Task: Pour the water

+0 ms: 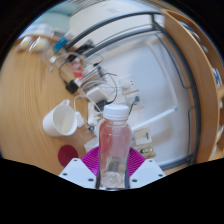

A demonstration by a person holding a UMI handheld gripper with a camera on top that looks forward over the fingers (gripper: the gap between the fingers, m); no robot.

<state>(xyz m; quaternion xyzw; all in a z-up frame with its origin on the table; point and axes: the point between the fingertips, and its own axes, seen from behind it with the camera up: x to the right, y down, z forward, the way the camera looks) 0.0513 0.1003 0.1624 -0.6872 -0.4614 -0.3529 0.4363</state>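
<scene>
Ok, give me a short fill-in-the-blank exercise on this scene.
1. The bottle stands between the gripper's two ____.
2. The bottle's cap is ____ in colour.
3. The white ____ stands on the wooden table beyond the fingers, beside the bottle.

Missing words: fingers; white; cup

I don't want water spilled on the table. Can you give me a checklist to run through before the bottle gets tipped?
1. Bottle held between the gripper's fingers: ok, both pads appear to press on it.
2. Bottle upright: ok.
3. Cap off: not ok, a white cap is on.
4. Water in the bottle: cannot tell.
5. White cup upright and open on the table: ok.
6. Bottle over the cup: not ok, the cup stands off to one side, beyond the fingers.
</scene>
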